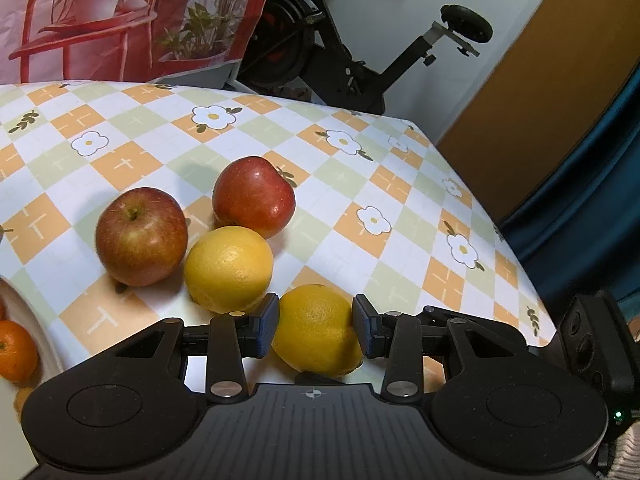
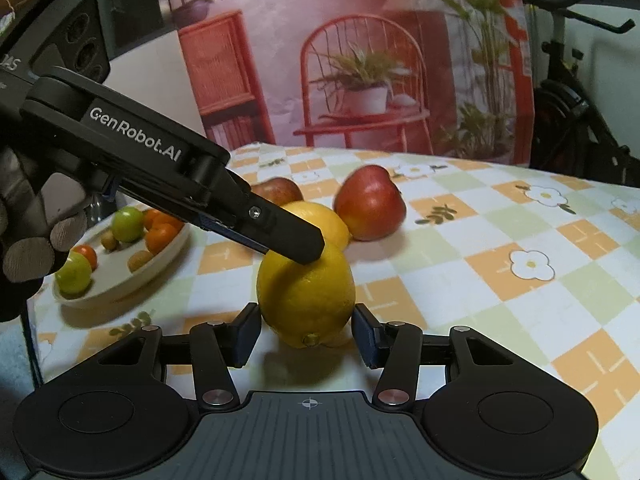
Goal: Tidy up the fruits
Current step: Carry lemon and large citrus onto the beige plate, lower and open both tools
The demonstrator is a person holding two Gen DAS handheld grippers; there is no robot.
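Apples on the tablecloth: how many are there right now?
2. One apple sits at the far left of the loose fruit; the other apple lies behind the free lemon. The plate shows none, though some may be hidden.

We see only part of the far apple (image 2: 276,191) behind the left gripper (image 2: 310,254). The plate (image 1: 24,304) is cut off at the left edge. We can't name its small brown fruits (image 2: 140,260).

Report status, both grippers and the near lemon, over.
Left gripper shut on near lemon. Right gripper jaws flank the same lemon, contact unclear. Second lemon close behind, by the left gripper's pad.
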